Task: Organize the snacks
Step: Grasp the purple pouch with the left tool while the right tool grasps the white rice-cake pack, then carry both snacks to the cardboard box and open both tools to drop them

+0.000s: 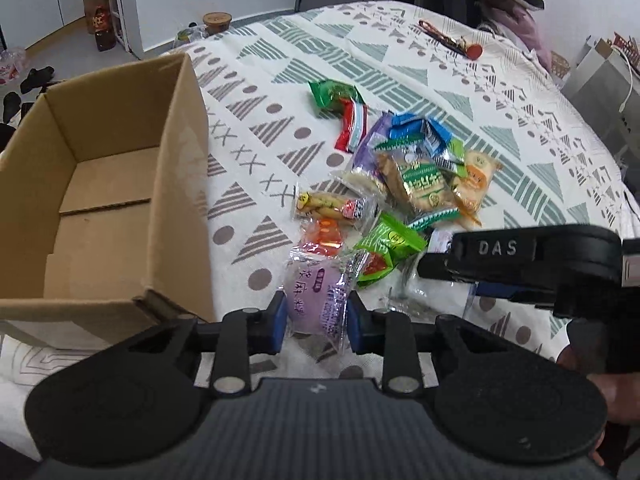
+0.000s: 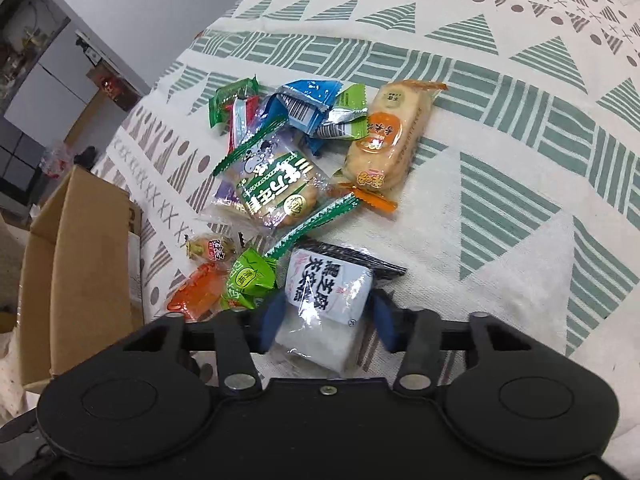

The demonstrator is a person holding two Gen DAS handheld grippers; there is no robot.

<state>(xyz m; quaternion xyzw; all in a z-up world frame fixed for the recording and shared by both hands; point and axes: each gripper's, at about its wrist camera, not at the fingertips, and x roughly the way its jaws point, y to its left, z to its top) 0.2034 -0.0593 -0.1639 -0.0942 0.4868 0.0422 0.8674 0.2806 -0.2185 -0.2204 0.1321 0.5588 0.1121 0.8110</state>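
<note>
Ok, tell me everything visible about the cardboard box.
The cardboard box is plain brown corrugated card, open at the top, with nothing visible inside; its bottom flaps meet at a seam. It stands upright on the patterned cloth, to the left of the snack pile, which lies apart from it. Neither claw touches it.

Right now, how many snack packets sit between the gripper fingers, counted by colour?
Purple packet, in the left gripper: 1
White packet, in the right gripper: 1
Total: 2
</note>
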